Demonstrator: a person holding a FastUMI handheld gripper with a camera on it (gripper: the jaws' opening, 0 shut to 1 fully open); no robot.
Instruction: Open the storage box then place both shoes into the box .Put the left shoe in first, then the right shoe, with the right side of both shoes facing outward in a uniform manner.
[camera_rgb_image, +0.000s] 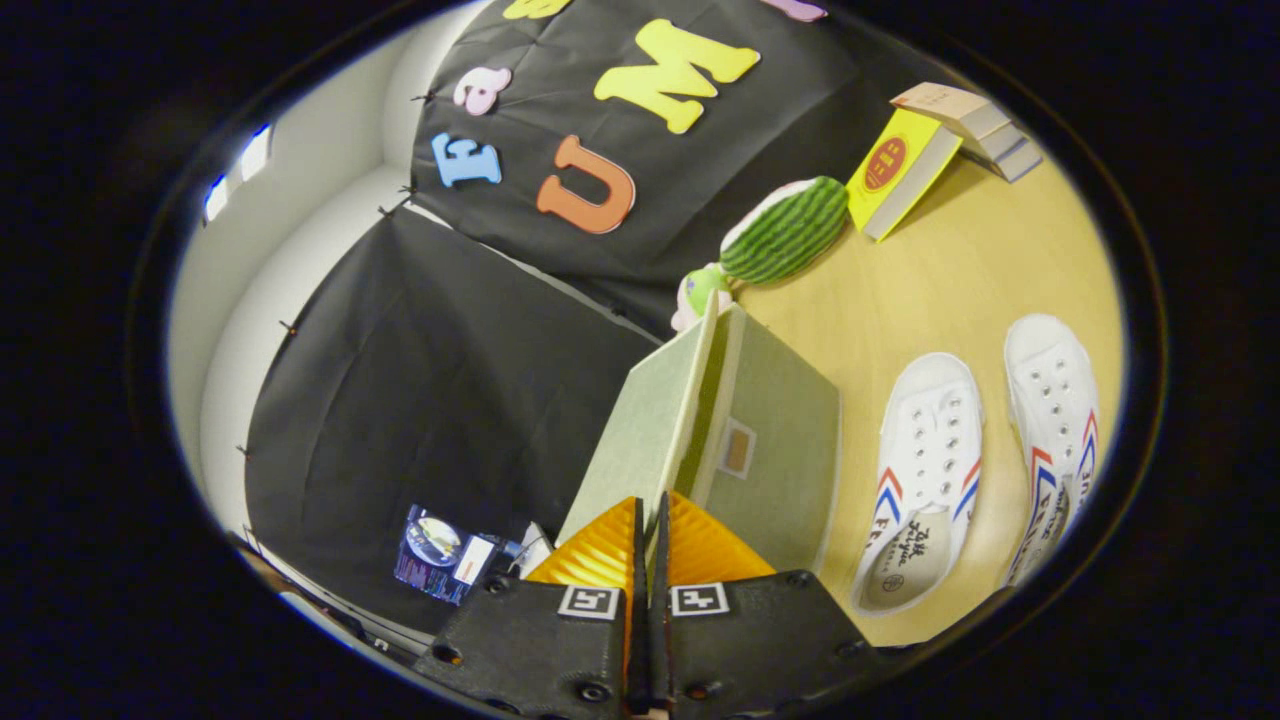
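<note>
Wood tabletop (960, 270), booth setup. We're on step 1 imo: gripper (650, 530) fingers pinched on the storage box (770, 450) lid (650, 420), frame center. Next: swing lid fully open. Both shoes (930, 470) wait lower right.

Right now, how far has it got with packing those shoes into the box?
Early days. The storage box has its lid swung partway up, and the gripper sits closed at the lid's edge, apparently lifting it. Both white shoes lie on the table beside the box, so both are left to load, left shoe first.
</note>
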